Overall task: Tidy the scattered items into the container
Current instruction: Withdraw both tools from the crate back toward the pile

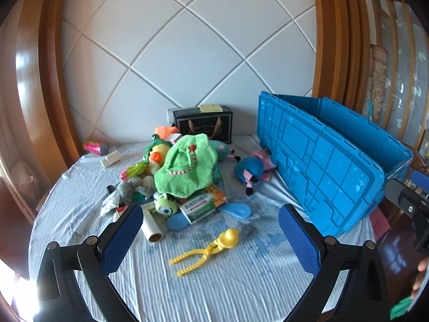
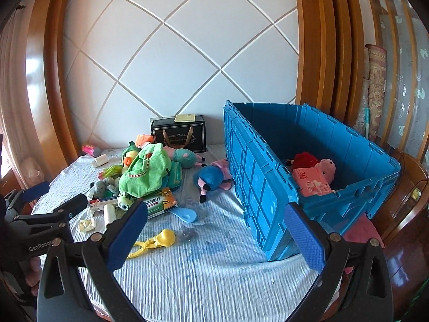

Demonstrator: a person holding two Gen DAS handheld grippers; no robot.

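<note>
A blue crate (image 1: 321,166) (image 2: 257,177) stands on the right of the bed, holding a pink pig plush (image 2: 325,167) and a pink box (image 2: 311,182). A heap of items lies to its left: a green cloth (image 1: 185,169) (image 2: 144,169), a duck plush (image 1: 154,155), a medicine box (image 1: 201,206) (image 2: 158,202), a lint roller (image 1: 151,222). A blue plush (image 1: 249,169) (image 2: 211,178) rests by the crate wall. A yellow clamp toy (image 1: 211,247) (image 2: 158,240) lies nearest. My left gripper (image 1: 210,214) hovers open over the yellow toy. My right gripper (image 2: 215,209) is open and empty beside the crate.
A black gift box (image 1: 203,126) (image 2: 179,134) stands against the padded white headboard. A pink can (image 1: 95,146) and a small white bottle (image 1: 110,158) lie at the far left. Two blue spoons (image 1: 236,210) sit by the medicine box. Wooden frame surrounds the bed.
</note>
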